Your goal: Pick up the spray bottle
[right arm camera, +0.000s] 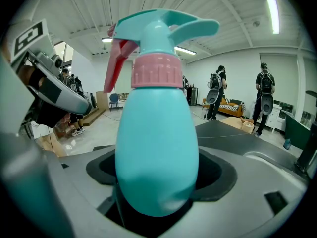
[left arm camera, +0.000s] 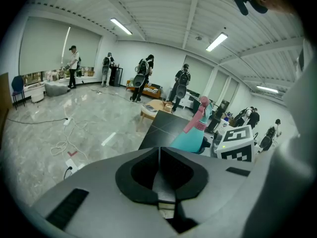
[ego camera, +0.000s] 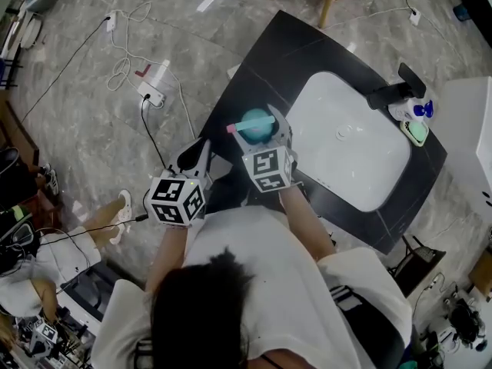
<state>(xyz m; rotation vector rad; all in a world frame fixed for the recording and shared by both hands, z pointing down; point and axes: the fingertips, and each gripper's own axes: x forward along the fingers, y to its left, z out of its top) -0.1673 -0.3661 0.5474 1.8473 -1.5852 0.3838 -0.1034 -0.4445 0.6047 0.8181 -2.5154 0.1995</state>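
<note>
The spray bottle [right arm camera: 157,133] is teal with a pink collar and a pink-red trigger. It stands upright between the jaws of my right gripper [right arm camera: 156,192], which is shut on its body. In the head view the spray bottle [ego camera: 254,123] is held over the near left corner of the black counter [ego camera: 280,60], inside my right gripper [ego camera: 261,133]. My left gripper [ego camera: 201,156] hangs to the left, off the counter, shut with nothing in it. The left gripper view shows its jaws [left arm camera: 159,170] pressed together and the spray bottle [left arm camera: 194,130] beyond.
A white sink basin [ego camera: 347,141] is set in the counter to the right of the bottle. A black faucet [ego camera: 396,91] and small soap items [ego camera: 417,125] sit at its far end. Cables and a power strip [ego camera: 150,91] lie on the floor to the left.
</note>
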